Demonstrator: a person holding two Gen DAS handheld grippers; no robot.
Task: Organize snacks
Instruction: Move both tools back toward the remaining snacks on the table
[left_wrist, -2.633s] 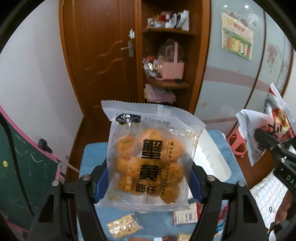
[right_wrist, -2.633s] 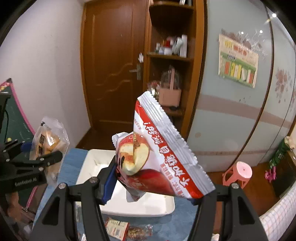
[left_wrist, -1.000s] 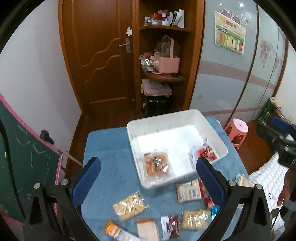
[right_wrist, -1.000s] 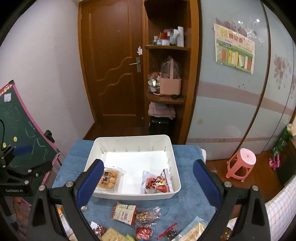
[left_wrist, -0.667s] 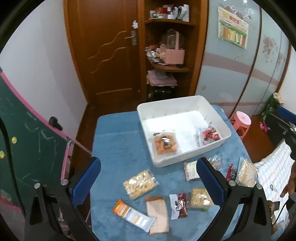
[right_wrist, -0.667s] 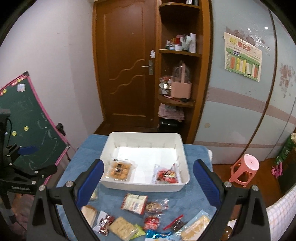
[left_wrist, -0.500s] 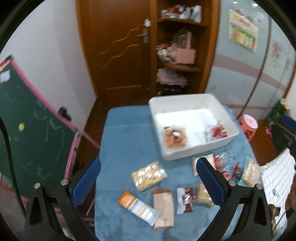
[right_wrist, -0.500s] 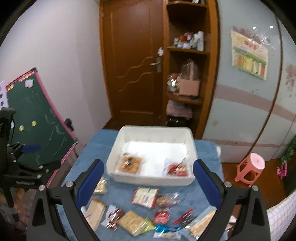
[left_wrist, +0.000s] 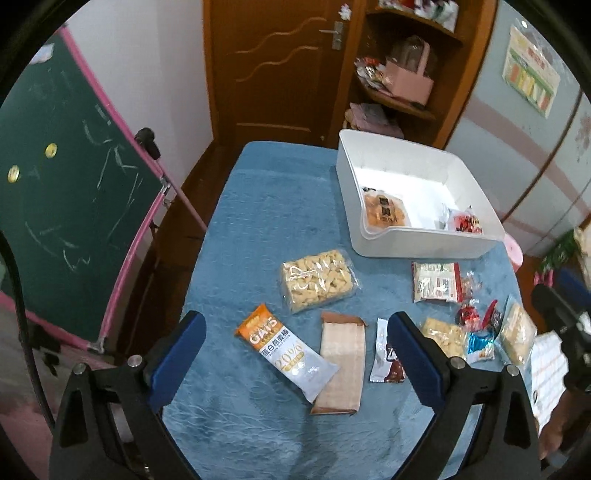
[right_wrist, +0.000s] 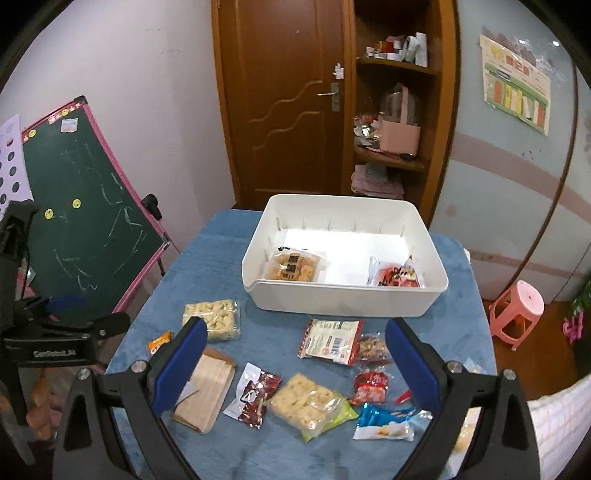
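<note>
White plastic bin (right_wrist: 343, 299) at the far end of the blue tablecloth (left_wrist: 236, 229), holding a crab-roe snack pack (right_wrist: 291, 269) at its left and a red apple-chip bag (right_wrist: 397, 277) at its right. Loose on the cloth nearer the cameras: oat bar (left_wrist: 286, 341), brown packet (left_wrist: 341, 365), clear cracker pack (left_wrist: 317, 280). Left gripper (left_wrist: 295, 354) wide, jaws closing, grasping nothing, above the oat bar. Right gripper (right_wrist: 293, 358) spread wide, empty.

Two packets in bin (right_wrist: 343, 299), loose snacks (right_wrist: 306, 404) before it
</note>
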